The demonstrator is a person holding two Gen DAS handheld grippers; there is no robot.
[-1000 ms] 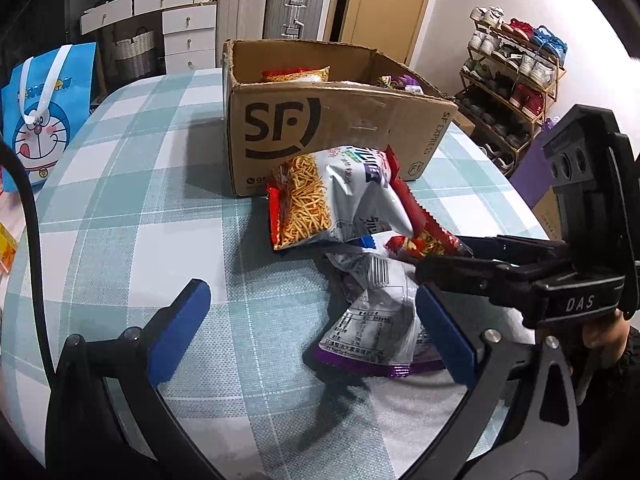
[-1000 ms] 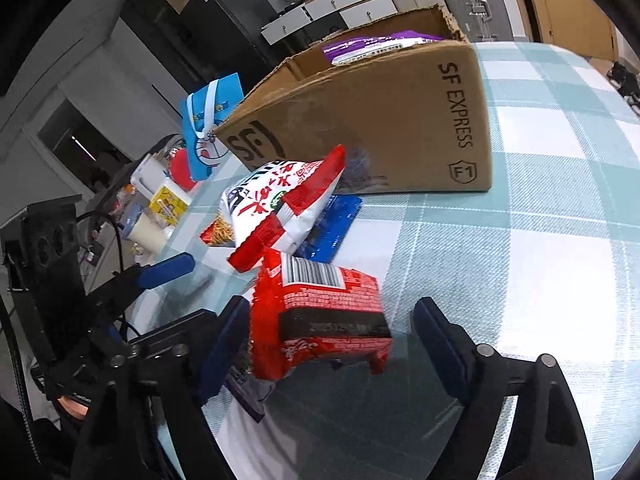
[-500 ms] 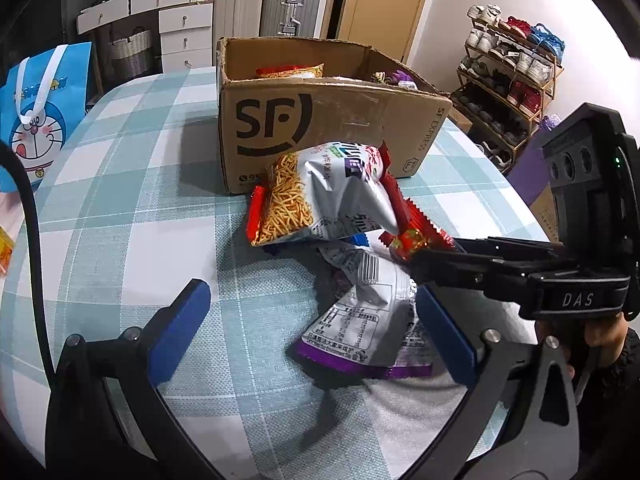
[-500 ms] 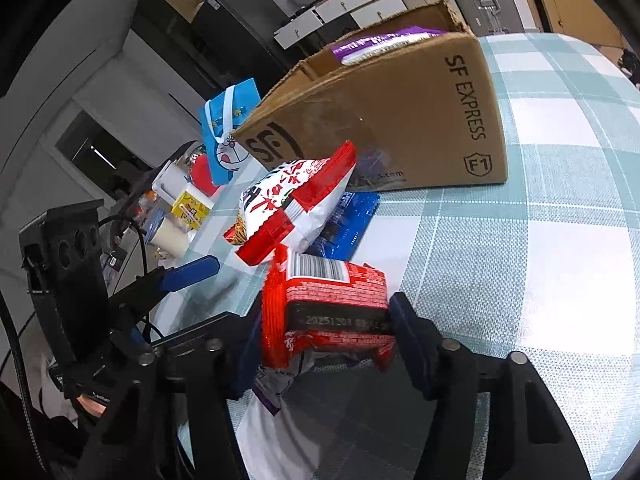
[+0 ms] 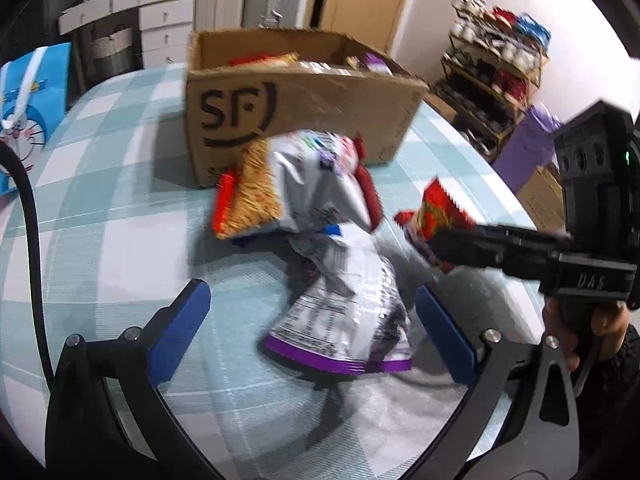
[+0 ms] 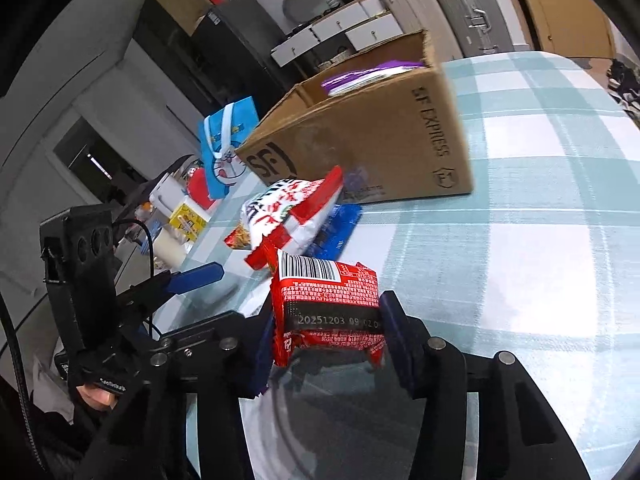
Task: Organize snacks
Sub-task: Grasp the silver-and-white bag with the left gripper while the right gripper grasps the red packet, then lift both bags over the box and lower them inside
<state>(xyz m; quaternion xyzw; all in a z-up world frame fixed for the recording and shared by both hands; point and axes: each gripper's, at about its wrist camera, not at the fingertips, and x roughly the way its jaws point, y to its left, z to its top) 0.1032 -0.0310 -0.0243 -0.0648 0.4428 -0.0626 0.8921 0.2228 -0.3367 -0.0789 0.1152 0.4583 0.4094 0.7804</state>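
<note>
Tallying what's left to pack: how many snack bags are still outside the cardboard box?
4, possibly more hidden. Red bag in the right gripper; noodle-snack bag leaning by the box; blue packet beneath it; purple-edged bag lying nearest.

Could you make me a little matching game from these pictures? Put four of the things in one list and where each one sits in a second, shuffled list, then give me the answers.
Things
1. red snack packet
2. purple-edged bag
3. cardboard box
4. blue cartoon bag

Places
A. standing at the far left edge of the table
B. clamped between the right gripper fingers, off the table
C. lying flat on the checked cloth between the open left gripper fingers
D. open on top behind the snack pile, with packets inside

Pairs: 1-B, 2-C, 3-D, 4-A
</note>
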